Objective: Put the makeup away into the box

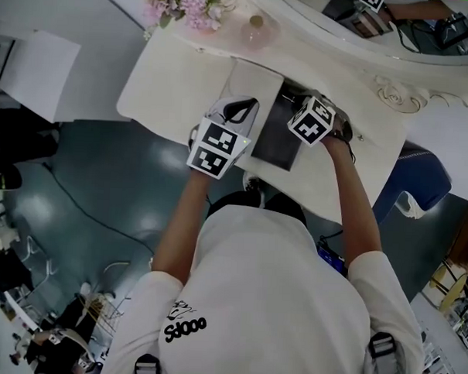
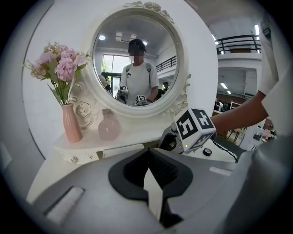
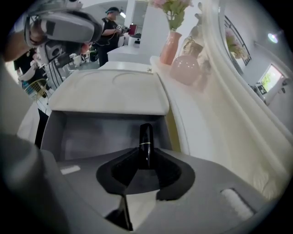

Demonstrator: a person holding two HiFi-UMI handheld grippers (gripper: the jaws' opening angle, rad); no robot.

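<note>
A black lipstick (image 3: 146, 144) with a thin gold band stands up between the jaws of my right gripper (image 3: 145, 157), which is shut on it. That gripper points steeply down over the open grey box (image 3: 91, 132) set into the vanity top. The box's cream lid (image 3: 107, 96) lies folded back beyond it. In the head view the right gripper (image 1: 314, 120) hangs over the dark box (image 1: 276, 141), and my left gripper (image 1: 220, 139) hovers just left of it. The left gripper (image 2: 149, 157) looks shut with nothing in it, and it faces the mirror.
A round mirror (image 2: 137, 59) backs the white vanity. On its shelf stand a pink vase of flowers (image 2: 71, 123) and a round pink bottle (image 2: 109, 125); both also show beyond the lid, the vase (image 3: 170, 45) and the bottle (image 3: 185, 68). The vanity's front edge (image 1: 182, 133) drops to the floor.
</note>
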